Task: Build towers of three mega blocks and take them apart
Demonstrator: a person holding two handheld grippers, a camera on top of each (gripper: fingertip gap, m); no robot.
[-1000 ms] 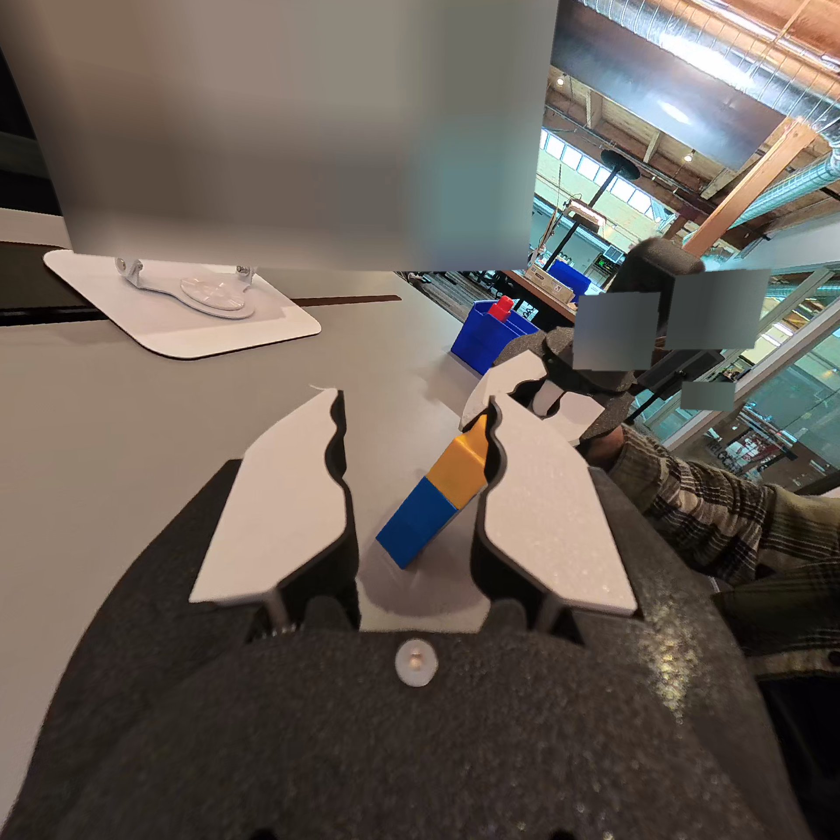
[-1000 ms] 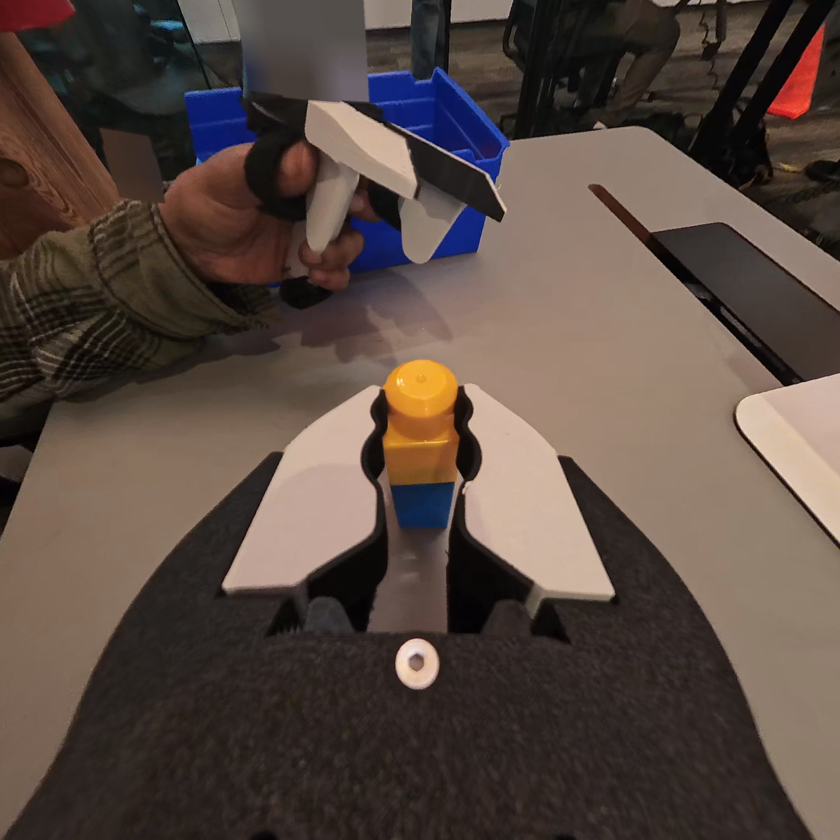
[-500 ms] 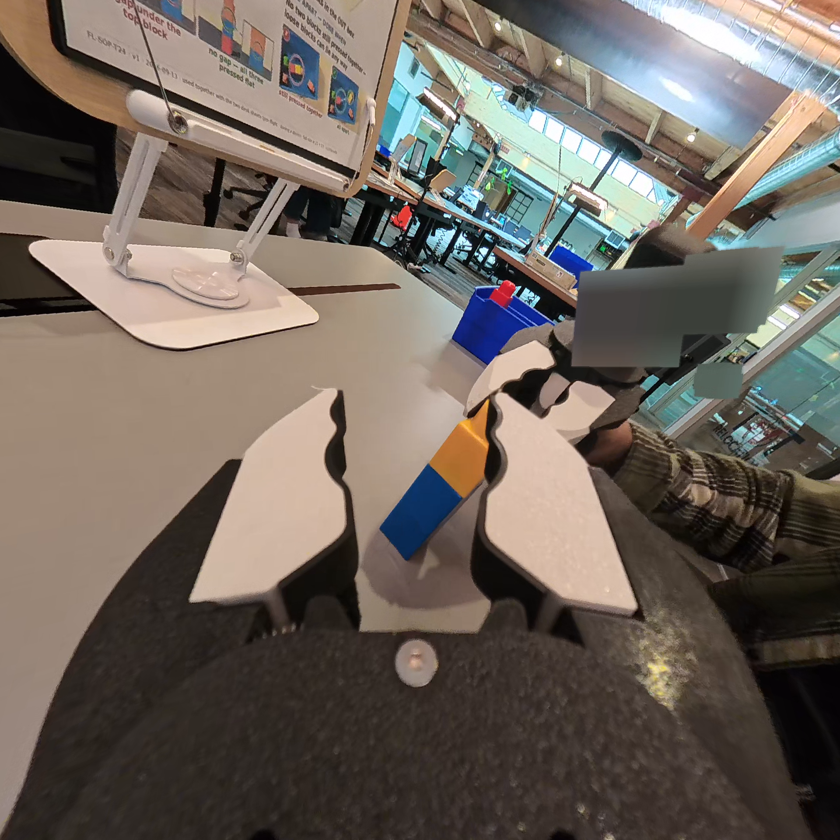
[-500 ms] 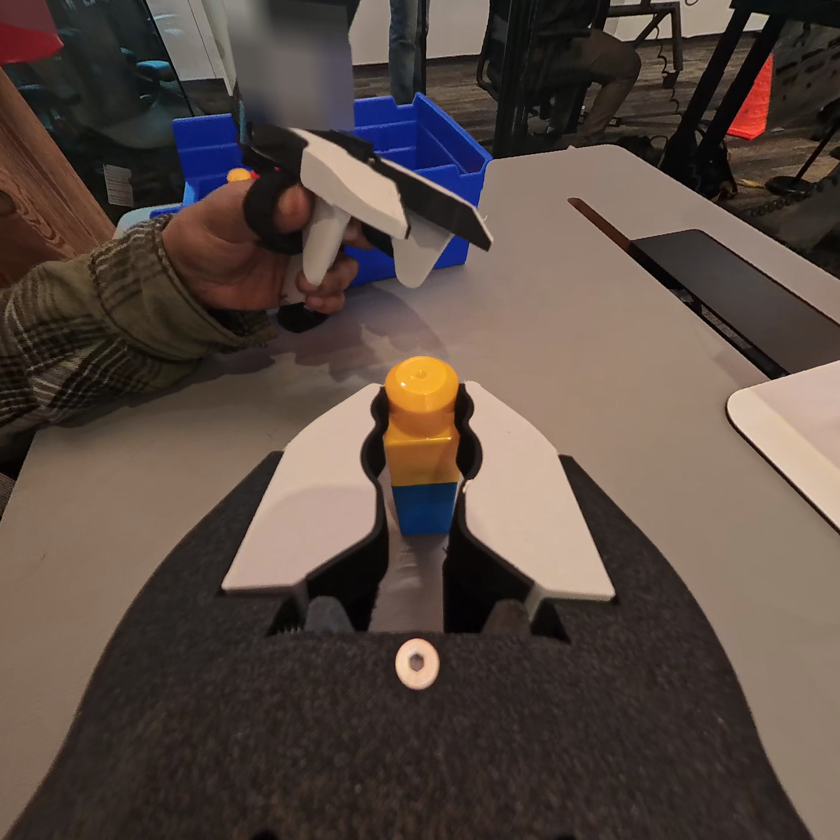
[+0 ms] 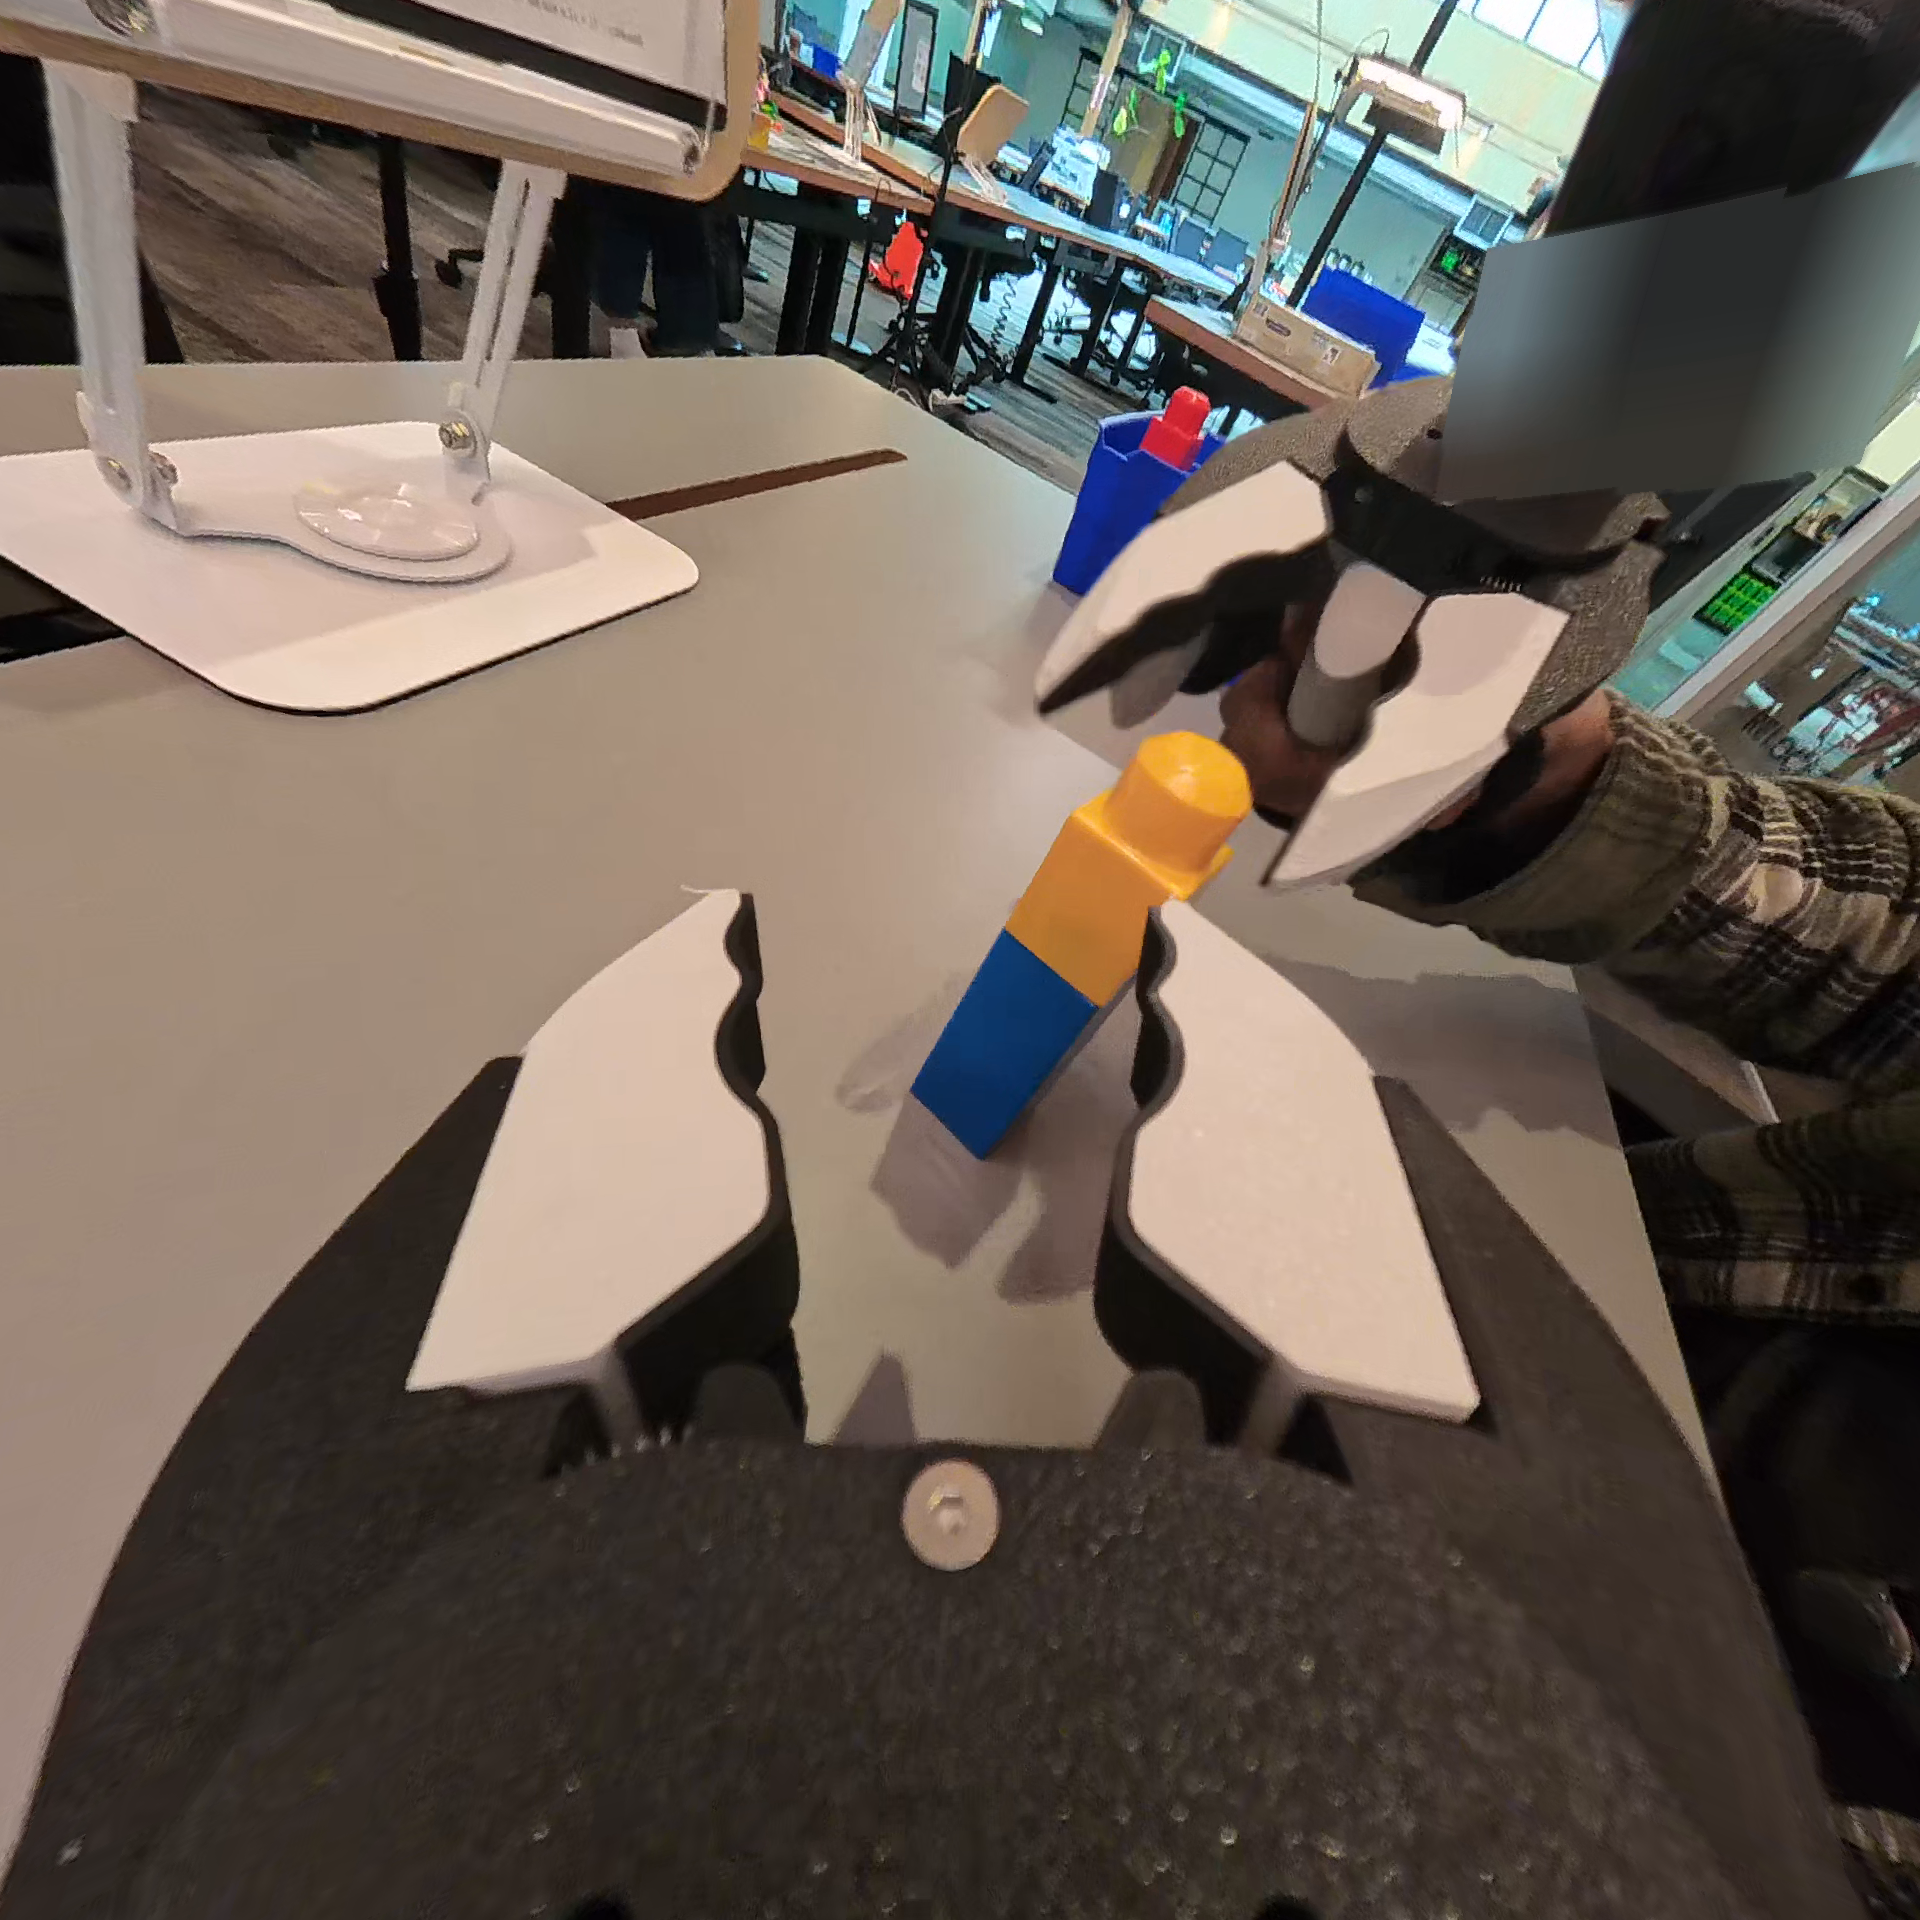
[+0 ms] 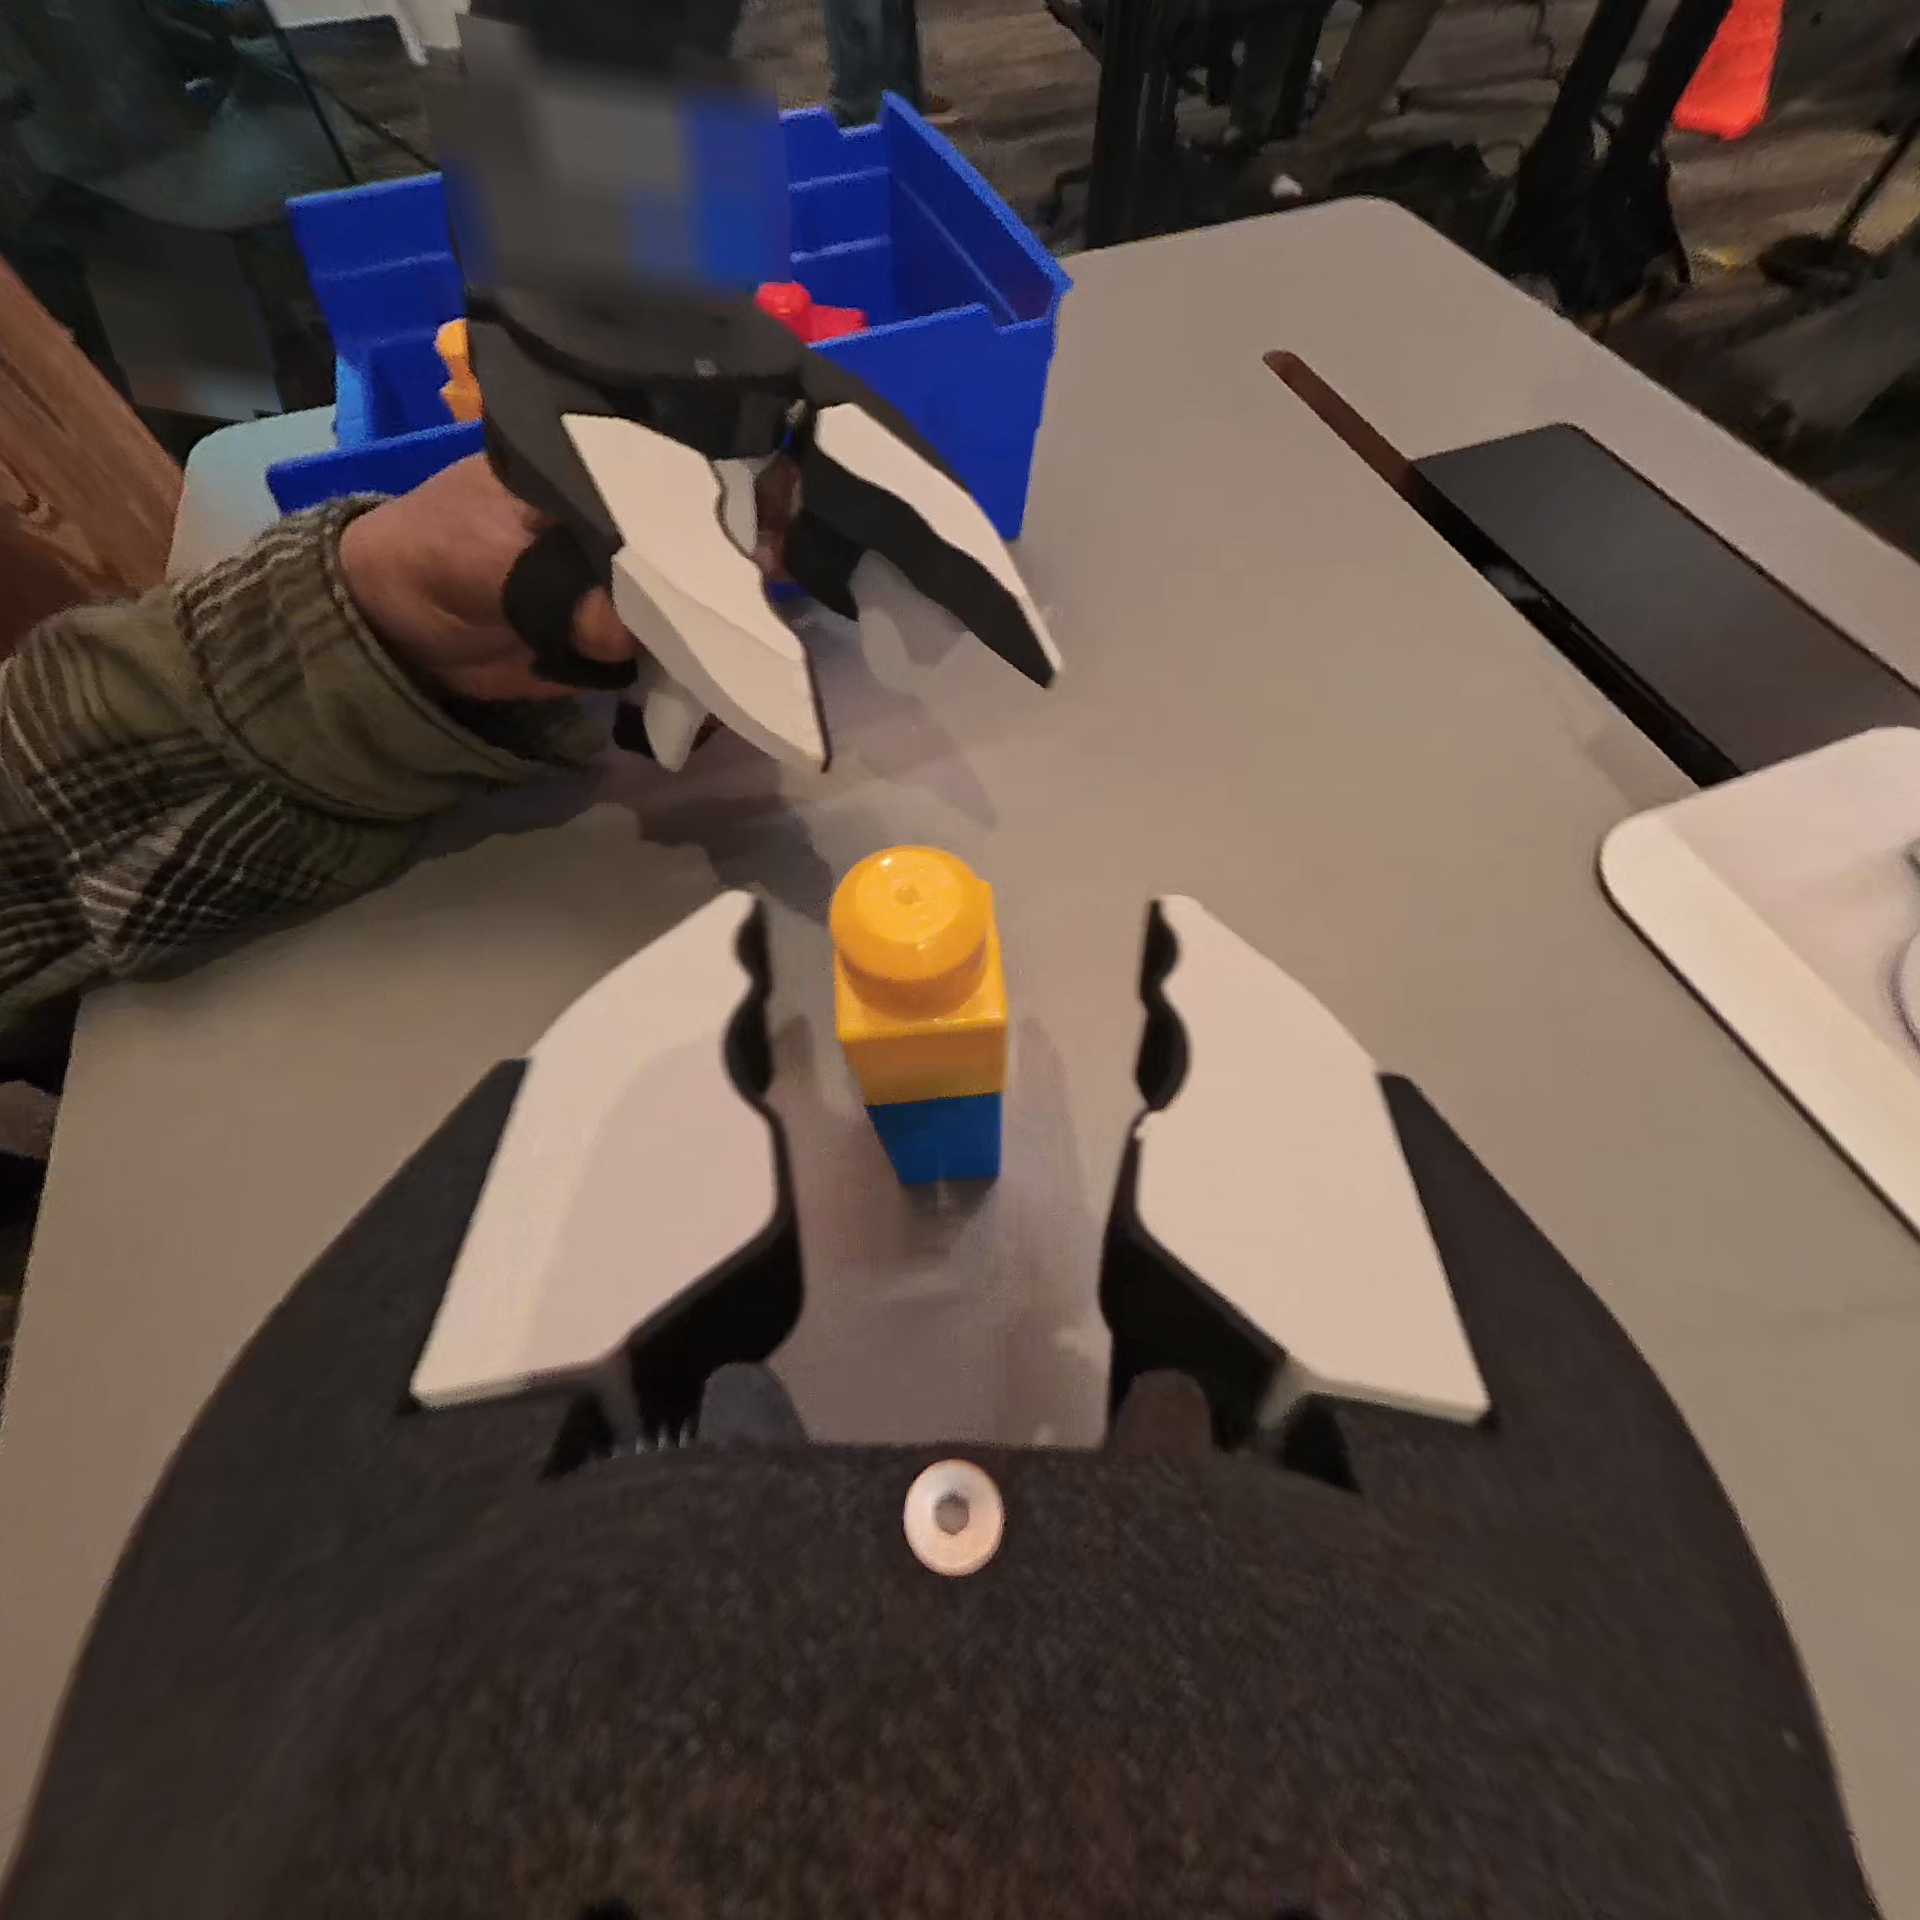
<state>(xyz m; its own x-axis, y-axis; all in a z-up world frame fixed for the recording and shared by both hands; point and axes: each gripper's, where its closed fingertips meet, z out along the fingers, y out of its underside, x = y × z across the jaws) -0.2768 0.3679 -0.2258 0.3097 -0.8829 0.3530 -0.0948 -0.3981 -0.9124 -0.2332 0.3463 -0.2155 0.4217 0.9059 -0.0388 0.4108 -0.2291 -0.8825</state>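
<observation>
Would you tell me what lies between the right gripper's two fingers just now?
In the right wrist view, the orange block stacked on the blue block stands there, untouched.

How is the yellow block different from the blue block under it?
The yellow block sits on top of the blue block, which stands on the grey table. The yellow block shows a round knob on its top; the blue block's top is covered by the yellow one. They differ in colour. Both have square sides, look about equally wide, and neither tool touches them.
</observation>
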